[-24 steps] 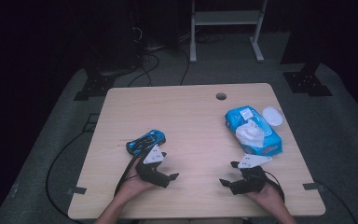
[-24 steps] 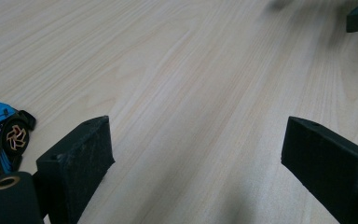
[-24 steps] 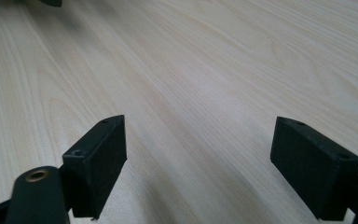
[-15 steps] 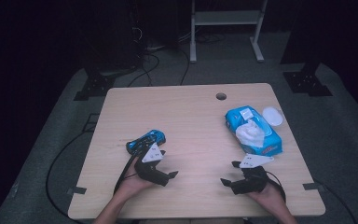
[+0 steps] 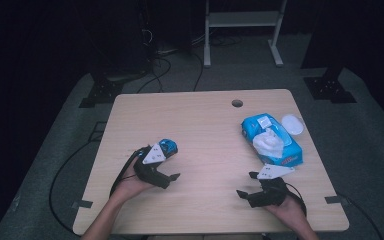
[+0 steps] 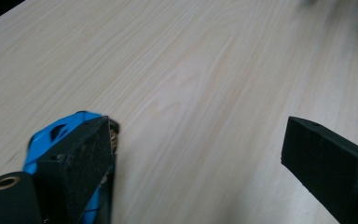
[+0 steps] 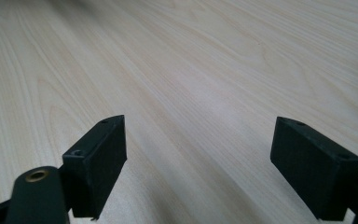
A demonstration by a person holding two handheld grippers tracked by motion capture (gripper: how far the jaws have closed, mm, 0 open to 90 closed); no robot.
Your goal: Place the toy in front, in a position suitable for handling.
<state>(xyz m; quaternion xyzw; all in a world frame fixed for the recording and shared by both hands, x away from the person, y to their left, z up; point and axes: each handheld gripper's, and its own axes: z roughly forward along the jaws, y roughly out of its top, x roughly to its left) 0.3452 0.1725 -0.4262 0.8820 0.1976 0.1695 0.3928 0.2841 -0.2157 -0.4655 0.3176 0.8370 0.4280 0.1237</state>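
Blue toy car [image 5: 167, 147] lies lengthwise up-right beside the left claw [image 5: 172, 177], released, empty.

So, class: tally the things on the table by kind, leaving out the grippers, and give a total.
Blue toy car: 1
Wipes pack: 1
White lid, beside the pack: 1
Total: 3

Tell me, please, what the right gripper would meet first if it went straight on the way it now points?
Probably nothing: the right gripper has open jaws and faces bare wooden table as far as its own view shows.
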